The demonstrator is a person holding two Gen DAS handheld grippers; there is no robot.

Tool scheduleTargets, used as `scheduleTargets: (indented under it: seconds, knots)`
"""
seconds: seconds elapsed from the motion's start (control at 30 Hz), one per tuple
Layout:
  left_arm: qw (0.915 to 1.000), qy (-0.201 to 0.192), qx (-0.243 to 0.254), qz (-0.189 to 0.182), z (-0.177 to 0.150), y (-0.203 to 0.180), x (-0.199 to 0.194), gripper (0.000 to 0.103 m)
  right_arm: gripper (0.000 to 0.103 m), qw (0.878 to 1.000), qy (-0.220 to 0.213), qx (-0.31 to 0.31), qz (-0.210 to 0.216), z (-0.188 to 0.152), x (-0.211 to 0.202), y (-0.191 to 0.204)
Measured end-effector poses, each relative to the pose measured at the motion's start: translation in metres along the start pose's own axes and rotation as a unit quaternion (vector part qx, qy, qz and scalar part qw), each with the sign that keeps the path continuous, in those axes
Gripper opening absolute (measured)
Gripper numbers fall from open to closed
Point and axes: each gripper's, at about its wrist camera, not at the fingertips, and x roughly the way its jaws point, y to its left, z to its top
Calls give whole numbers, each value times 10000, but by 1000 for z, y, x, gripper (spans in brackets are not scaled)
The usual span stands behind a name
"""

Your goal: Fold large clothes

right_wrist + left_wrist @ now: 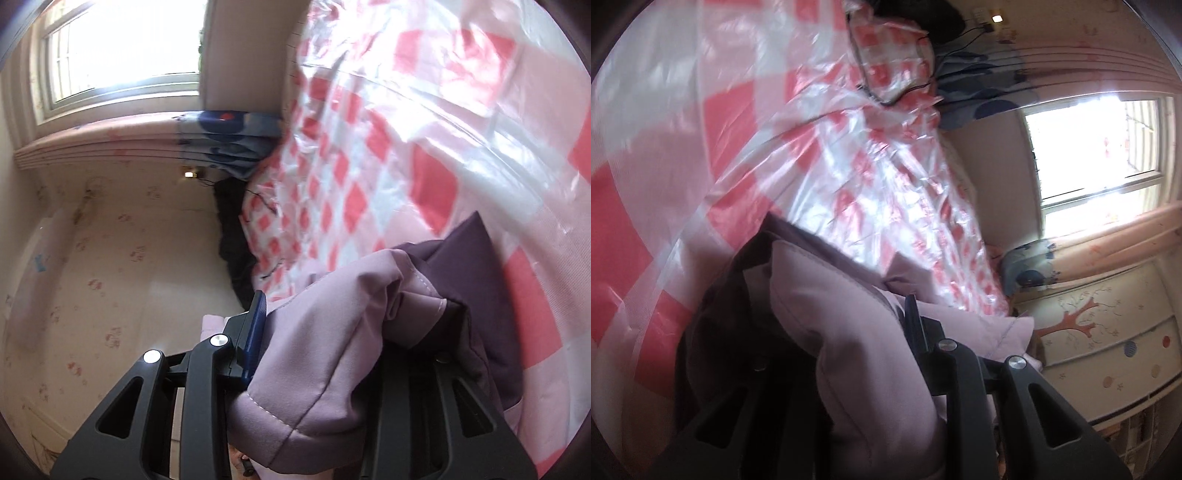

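A lilac padded garment (820, 295) with a dark purple lining (713, 332) is bunched up in my left gripper (842, 317), which is shut on it. Only one black finger (912, 317) shows; fabric covers the other. In the right wrist view the same lilac garment (332, 325) and its purple lining (476, 258) drape over my right gripper (351, 332), shut on a thick fold. Its blue-padded finger (258, 317) presses the cloth from the left, and the far finger is hidden. Both grippers hang just above a bed with a pink-and-white checked plastic cover (868, 166) (369, 166).
A checked pillow (894, 55) lies at the bed's head beside a dark bundle (232, 240). A bright window (1089, 147) (122, 48) with blue-patterned curtains (979, 85) (229, 140) is beyond the bed. A cream cabinet with a tree design (1089, 332) stands near the bed.
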Motion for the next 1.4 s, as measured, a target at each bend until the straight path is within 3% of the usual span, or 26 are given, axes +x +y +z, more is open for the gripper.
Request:
scheduleTargets:
  seconds: [0.1, 0.13, 0.17, 0.23, 0.27, 0.3, 0.37, 0.47, 0.57, 0.63, 0.7, 0.8, 0.87, 0.9, 0.97, 1.0, 1.07, 1.13, 1.2, 1.27, 1.33, 1.4]
  knots:
    - [9999, 75, -80, 21, 1, 2, 3, 22, 35, 9999, 51, 99, -1, 2, 3, -7]
    - [9999, 113, -94, -4, 2, 1, 2, 29, 36, 9999, 77, 126, -6, 2, 3, -7]
    - [9997, 177, -119, -109, 4, -3, 0, 43, 41, 9998, 100, 156, 0, 2, 2, -6]
    - [9990, 162, -202, -350, 8, -14, -10, 65, 63, 9995, 67, 232, 208, -2, -5, 2]
    - [9981, 79, -279, -539, 10, -21, -19, 75, 83, 9990, -16, 208, 398, -5, -11, 10]
    - [9971, 4, -321, -687, 12, -27, -25, 79, 97, 9987, -100, 131, 488, -8, -18, 19]
    - [9950, -189, -308, -931, 14, -41, -39, 85, 97, 9986, -256, -123, 439, -13, -27, 40]
    - [9942, -623, 253, -834, 6, -76, -60, 85, 97, 9962, -226, -841, -32, -26, -29, 75]
    - [9844, -668, 1618, -198, -24, -128, -51, 85, 97, 9732, -1, -2099, -936, -50, -8, 115]
    - [9716, -339, 2334, 182, -45, -152, -23, 85, 97, 9427, 240, -2848, -1720, -66, 24, 136]
    - [9554, -73, 2902, 538, -64, -167, 9, 85, 97, 8972, 439, -3563, -2572, -78, 64, 144]
    - [9239, 182, 3579, 1343, -80, -175, 70, 85, 97, 8470, 560, -4045, -3403, -78, 118, 130]
    - [9216, 314, 3464, 1723, -72, -163, 100, 85, 97, 8216, 614, -4089, -3924, -64, 147, 106]
    - [9249, 433, 3248, 1926, -62, -149, 122, 85, 97, 8220, 699, -3994, -3999, -59, 154, 92]
    - [9292, 445, 3060, 2026, -52, -135, 136, 85, 97, 8402, 775, -3625, -3959, -41, 165, 71]
    - [9275, 401, 3031, 2149, -47, -132, 145, 85, 97, 8478, 728, -3500, -3917, -33, 166, 66]
    - [9210, 435, 3097, 2322, -46, -129, 158, 85, 97, 8486, 845, -3373, -3987, -27, 172, 58]
    - [9149, 548, 3155, 2458, -45, -130, 162, 85, 97, 8455, 993, -3305, -4074, -24, 175, 56]
    - [9207, 483, 3054, 2379, -40, -136, 155, 85, 97, 8369, 953, -3423, -4164, -26, 171, 69]
    - [9302, 258, 2933, 2191, -37, -145, 130, 85, 97, 8319, 722, -3800, -3979, -35, 165, 93]
    - [9268, 13, 3007, 2251, -28, -147, 115, 85, 97, 8240, 663, -4202, -3742, -44, 172, 114]
    - [9244, 46, 2875, 2507, -18, -129, 120, 85, 97, 8083, 798, -4441, -3783, -54, 190, 118]
